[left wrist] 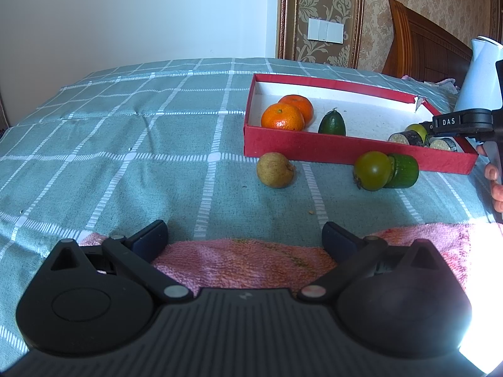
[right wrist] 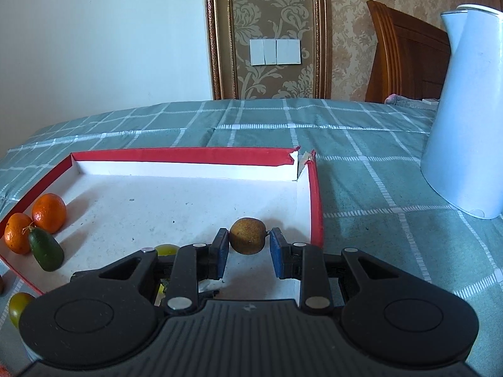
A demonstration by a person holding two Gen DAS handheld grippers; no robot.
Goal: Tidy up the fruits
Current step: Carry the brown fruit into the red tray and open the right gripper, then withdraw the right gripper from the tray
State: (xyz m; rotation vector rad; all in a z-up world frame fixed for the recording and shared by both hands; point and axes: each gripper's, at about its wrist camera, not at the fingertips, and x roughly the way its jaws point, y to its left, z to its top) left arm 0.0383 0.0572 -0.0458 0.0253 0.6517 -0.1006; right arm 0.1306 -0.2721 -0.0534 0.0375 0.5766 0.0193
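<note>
The right gripper (right wrist: 248,245) is clamped on a small brown fruit (right wrist: 247,235). One blue pad presses the fruit's round side and the other meets its stem tip, so the grip runs end to end and looks thin. The fruit hangs just ahead of the jaws, low over the white floor of the red box (right wrist: 188,154). The box's side wall is close outside the right-hand jaw and the torn corner lies further ahead.

The step in hand appears to be setting this fruit down in the box. To do it well, lower the fruit until it nearly rests on the floor before letting go, since a round fruit dropped from a height will likely roll. Spread the jaws slowly and evenly so the stem-side pad does not flick it toward the wall. Then draw straight back and up. The two oranges (right wrist: 48,209) and the dark green fruit (right wrist: 46,249) sit far off to the left of the jaws and are well out of the way.

The left gripper (left wrist: 245,234) stands wide apart and empty over the pink towel (left wrist: 245,260). Ahead of its jaws, another brown fruit (left wrist: 275,169) and a green round fruit (left wrist: 372,171) lie outside the box, against its near wall.
</note>
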